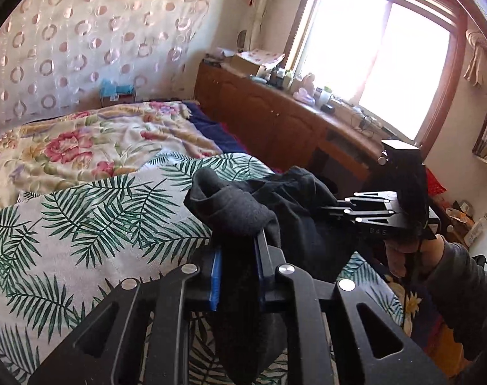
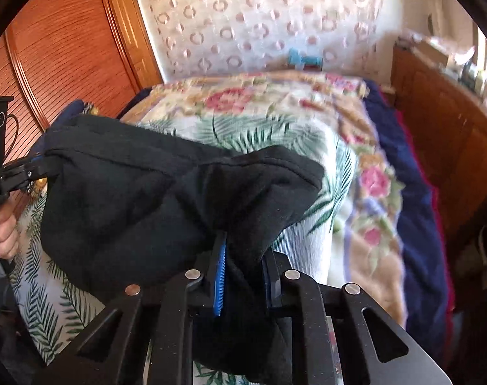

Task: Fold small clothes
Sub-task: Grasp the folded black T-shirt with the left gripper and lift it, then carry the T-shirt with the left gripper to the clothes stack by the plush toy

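A small black garment hangs in the air above the bed, stretched between both grippers. My left gripper is shut on one end of it, cloth bunched over the blue pads. My right gripper is shut on the other end. In the left wrist view the right gripper comes in from the right with its tips buried in the cloth. In the right wrist view the left gripper grips the garment's far left corner.
Below is a bed with a palm-leaf sheet and a floral quilt. A wooden cabinet with clutter runs under the window on the right. A wooden wardrobe stands to the left.
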`<state>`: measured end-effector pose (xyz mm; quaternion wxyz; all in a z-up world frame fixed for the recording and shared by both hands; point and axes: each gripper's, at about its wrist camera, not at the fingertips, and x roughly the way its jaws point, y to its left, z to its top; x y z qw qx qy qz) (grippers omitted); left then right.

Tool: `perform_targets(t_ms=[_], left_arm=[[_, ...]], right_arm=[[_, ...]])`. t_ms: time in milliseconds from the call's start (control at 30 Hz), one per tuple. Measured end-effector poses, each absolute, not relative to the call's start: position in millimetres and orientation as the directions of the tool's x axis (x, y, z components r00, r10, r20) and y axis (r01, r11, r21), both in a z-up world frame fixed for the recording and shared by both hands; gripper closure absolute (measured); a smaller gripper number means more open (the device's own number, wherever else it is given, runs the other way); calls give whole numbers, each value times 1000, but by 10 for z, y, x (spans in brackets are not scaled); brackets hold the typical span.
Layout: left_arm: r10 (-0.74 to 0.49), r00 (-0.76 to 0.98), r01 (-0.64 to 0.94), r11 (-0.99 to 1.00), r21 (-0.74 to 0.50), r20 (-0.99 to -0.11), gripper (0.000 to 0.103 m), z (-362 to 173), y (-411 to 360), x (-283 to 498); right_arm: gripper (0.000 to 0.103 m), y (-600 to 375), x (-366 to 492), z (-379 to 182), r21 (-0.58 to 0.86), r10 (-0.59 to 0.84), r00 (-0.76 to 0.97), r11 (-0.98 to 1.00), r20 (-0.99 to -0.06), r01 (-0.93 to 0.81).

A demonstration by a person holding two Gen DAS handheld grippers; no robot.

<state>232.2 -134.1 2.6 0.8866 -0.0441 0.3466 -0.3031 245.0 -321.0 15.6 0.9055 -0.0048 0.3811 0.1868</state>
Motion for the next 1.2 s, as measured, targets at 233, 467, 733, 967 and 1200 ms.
perform_targets(t_ms=[233, 467, 733, 967, 1200], left_arm=[[-536, 651, 465, 841, -277, -538, 86, 221, -1009, 2160], [-455, 729, 390, 890, -236, -512, 86, 373, -536, 2010], [-378, 798, 302, 925, -231, -470, 86, 506, 126, 1848], [-287, 868, 213, 952, -219, -405, 86, 666, 676, 1692], [-174, 916, 95, 970, -224, -362, 86, 701, 1232, 1615]], right_arm=[[86, -2852, 2380, 404, 63, 342, 671, 913, -658, -404], [86, -2402, 2502, 575, 21, 390, 673, 874, -628, -486], [86, -1766, 2766, 760, -25, 458, 659, 810, -596, -585], [86, -1158, 3098, 889, -70, 520, 639, 742, -567, -666], [86, -433, 3532, 1008, -129, 562, 622, 677, -545, -724]])
